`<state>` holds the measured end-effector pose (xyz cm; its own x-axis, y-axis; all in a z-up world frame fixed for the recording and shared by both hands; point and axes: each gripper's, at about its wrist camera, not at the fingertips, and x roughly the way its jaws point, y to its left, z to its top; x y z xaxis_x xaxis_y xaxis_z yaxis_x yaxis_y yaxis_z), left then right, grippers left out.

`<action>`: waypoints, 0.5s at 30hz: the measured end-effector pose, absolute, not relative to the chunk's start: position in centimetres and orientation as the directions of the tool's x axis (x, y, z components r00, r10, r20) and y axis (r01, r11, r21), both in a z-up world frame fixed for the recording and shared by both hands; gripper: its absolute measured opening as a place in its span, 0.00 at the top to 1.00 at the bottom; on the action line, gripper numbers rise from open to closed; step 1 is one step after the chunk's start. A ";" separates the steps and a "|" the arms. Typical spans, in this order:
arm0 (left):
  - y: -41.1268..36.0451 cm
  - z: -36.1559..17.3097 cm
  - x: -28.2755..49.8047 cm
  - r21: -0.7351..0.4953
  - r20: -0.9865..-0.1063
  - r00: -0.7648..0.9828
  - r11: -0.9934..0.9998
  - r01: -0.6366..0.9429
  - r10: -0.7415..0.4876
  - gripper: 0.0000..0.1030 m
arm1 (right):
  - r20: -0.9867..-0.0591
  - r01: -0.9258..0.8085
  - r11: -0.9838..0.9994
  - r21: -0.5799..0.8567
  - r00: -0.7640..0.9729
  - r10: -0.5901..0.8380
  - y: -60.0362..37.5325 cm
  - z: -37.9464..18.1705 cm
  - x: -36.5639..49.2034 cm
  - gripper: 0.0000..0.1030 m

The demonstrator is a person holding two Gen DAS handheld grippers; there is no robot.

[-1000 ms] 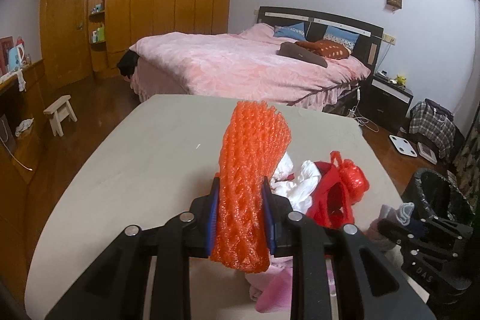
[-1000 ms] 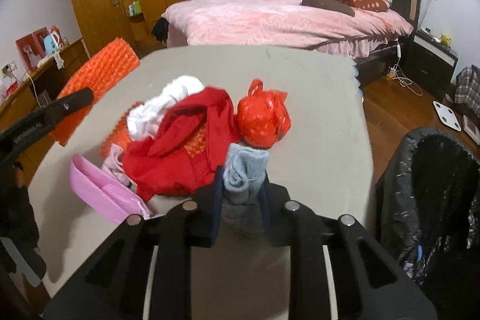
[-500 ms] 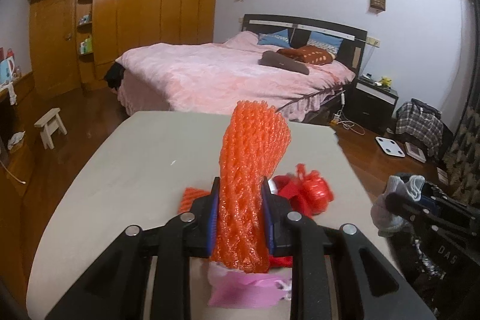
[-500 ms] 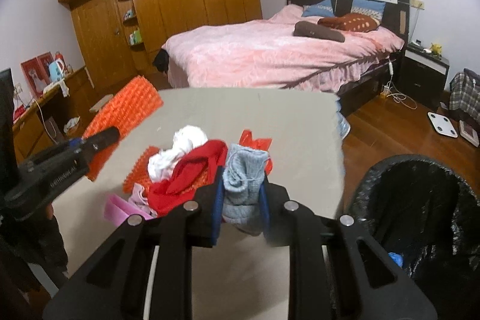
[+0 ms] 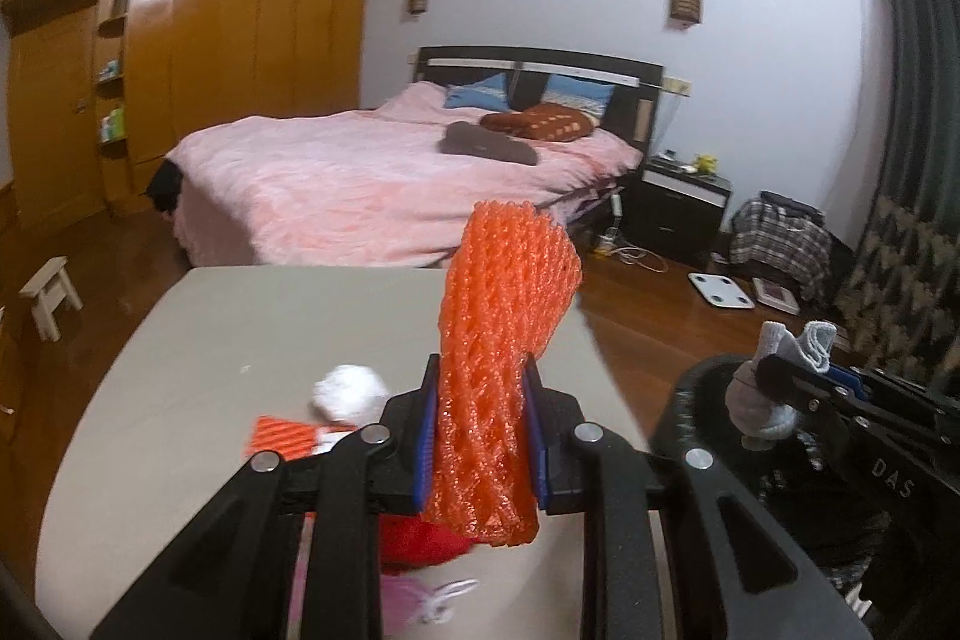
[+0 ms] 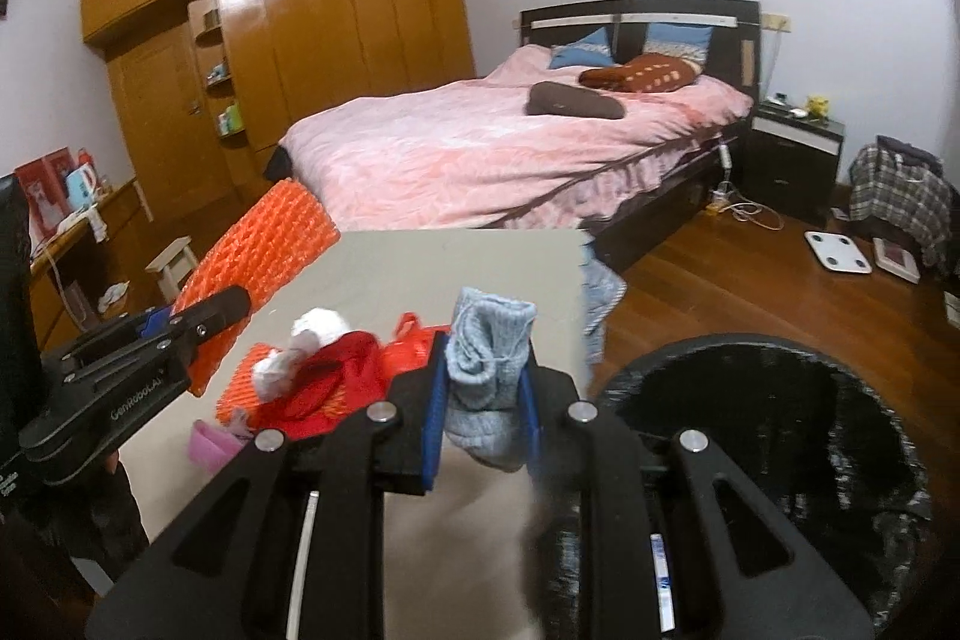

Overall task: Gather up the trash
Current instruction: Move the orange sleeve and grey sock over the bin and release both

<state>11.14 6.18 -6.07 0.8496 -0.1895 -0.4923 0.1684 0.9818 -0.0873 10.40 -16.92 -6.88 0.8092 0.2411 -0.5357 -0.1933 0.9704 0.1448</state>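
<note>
Between the left gripper's (image 5: 480, 436) blue pads, an orange foam net (image 5: 498, 340) stands pinched above the table (image 5: 240, 328); right of it, the lined trash bin (image 5: 690, 412)

From the right wrist, the right gripper (image 6: 483, 400) clamps a grey sock (image 6: 486, 370) beside the bin's rim (image 6: 750, 346), red trash pile (image 6: 336, 388) on the table

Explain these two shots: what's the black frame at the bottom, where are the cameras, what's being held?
No robot: a person holds a two-finger gripper in each hand, with a fisheye camera on each looking along its jaws. The left gripper is shut on an orange foam net. The right gripper is shut on a grey sock, near a black-lined trash bin. On the beige table remain red cloth, a white wad and something pink.
</note>
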 end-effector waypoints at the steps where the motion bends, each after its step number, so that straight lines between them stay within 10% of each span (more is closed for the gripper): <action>1: 5.3 -6.0 11.2 -0.089 -0.491 0.846 0.978 0.189 -0.208 0.77 | -0.535 -0.182 0.973 0.144 0.813 0.231 -17.5 -6.8 10.2 0.80; 15: -3.9 -6.3 11.0 -0.110 -0.497 0.783 0.922 0.371 -0.374 0.77 | -0.546 0.025 0.993 0.113 0.837 0.042 -26.8 -7.5 7.4 0.80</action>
